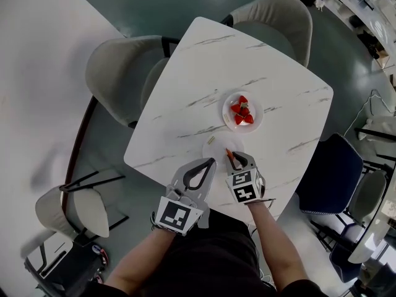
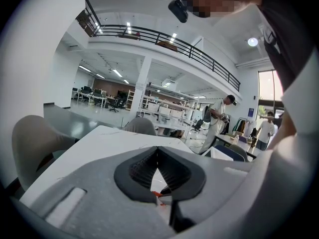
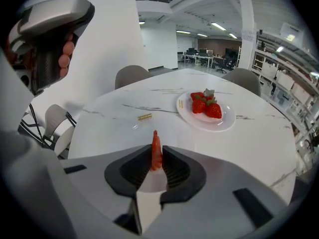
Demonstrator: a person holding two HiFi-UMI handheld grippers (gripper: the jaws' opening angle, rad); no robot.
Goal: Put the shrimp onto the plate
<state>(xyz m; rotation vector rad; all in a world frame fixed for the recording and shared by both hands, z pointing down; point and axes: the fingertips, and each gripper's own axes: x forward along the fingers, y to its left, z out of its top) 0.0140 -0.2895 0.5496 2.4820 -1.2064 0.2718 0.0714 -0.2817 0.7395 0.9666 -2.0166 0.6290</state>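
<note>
Looking down on a white marble-veined tabletop (image 1: pixel 185 85) with grey chairs (image 1: pixel 117 67) around it. Holding the left tool (image 1: pixel 211 161) over the near edge, jaws pressing together on nothing. Clamping the shrimp (image 3: pixel 156 156) in the right tool (image 1: pixel 235 160) just beside it, orange body sticking out past the tips, above the tabletop. Leaving it well apart from the white plate (image 3: pixel 227 124) carrying strawberries (image 3: pixel 205 106), farther right.

Strawberries (image 1: pixel 242 111) sit near the marble table's (image 1: pixel 192 73) middle, a grey chair (image 1: pixel 117 67) at its left, a second grey chair (image 1: pixel 278 17) beyond, a blue chair (image 1: pixel 331 175) at its right.
</note>
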